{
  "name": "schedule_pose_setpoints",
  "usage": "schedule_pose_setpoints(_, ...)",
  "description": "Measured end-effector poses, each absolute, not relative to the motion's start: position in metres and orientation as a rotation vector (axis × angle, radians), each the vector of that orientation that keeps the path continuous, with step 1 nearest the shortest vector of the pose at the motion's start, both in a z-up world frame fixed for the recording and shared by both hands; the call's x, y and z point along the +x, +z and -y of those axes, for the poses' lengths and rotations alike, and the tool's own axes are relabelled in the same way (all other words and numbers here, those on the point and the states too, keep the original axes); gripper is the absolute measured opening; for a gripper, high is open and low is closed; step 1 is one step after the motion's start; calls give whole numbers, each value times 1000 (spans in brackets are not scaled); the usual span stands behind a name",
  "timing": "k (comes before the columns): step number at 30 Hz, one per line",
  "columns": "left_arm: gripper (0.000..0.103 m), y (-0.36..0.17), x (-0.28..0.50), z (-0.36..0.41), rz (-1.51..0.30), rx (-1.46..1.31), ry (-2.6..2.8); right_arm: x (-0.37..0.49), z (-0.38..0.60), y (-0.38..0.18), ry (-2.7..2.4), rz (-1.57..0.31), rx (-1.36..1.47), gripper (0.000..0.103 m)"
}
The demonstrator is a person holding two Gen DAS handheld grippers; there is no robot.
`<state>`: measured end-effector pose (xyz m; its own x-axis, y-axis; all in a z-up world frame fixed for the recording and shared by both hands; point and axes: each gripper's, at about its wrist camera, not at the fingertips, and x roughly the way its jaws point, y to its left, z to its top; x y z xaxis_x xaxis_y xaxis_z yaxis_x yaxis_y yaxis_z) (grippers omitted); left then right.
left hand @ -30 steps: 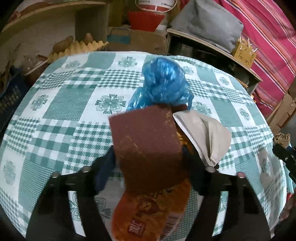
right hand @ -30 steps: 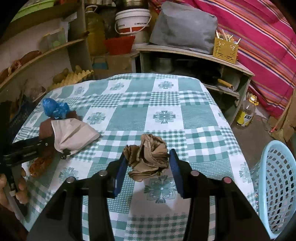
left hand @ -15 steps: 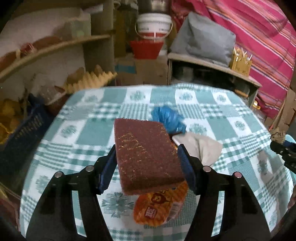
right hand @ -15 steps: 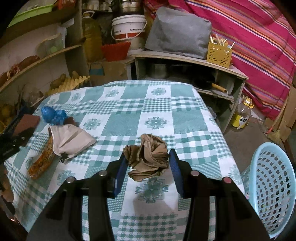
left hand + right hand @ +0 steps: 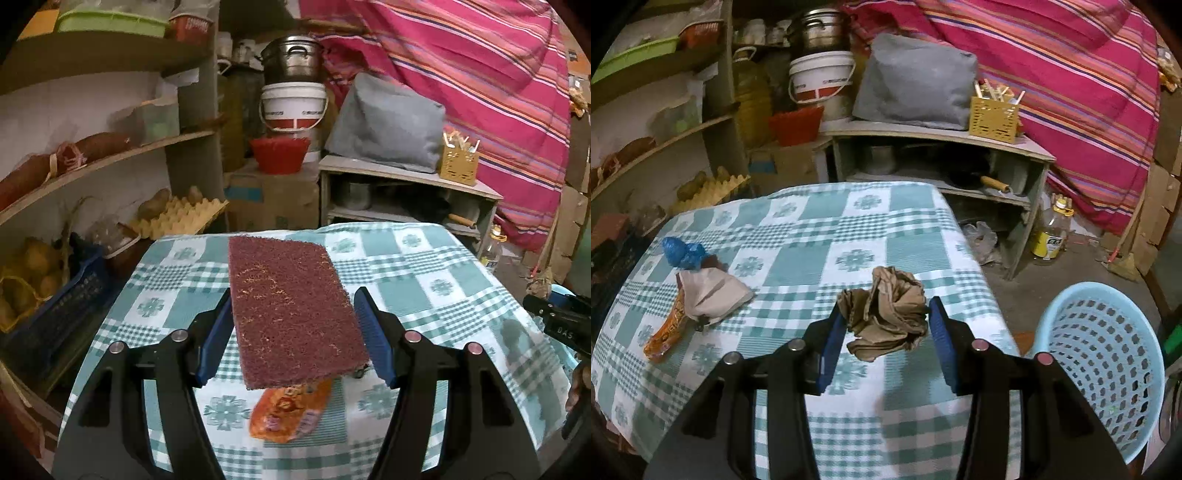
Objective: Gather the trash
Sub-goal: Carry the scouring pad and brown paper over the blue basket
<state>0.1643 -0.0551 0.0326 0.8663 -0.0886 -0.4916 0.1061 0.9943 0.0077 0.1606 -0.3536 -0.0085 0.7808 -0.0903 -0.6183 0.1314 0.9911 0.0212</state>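
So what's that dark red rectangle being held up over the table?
It looks like a scouring pad: a flat, thin rectangle of coarse maroon fibre, flecked with yellowish crumbs or wear. It is held clear of the checked tablecloth, roughly level, its far end rising slightly. The left gripper's blue-padded fingers clamp its two long edges. An orange wrapper lies on the cloth below it.

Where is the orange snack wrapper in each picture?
Left wrist view: the orange snack wrapper lies low in the middle, partly hidden under the held scouring pad.
Right wrist view: it lies at the far left, on the checked tablecloth.
Shared landmark: the white bucket behind the table.
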Motion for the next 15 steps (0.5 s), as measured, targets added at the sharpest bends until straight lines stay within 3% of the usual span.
schedule_pose_setpoints(15, 63, 30, 157, 138, -512, 58, -231, 123, 423, 2, -226, -639, 83, 45)
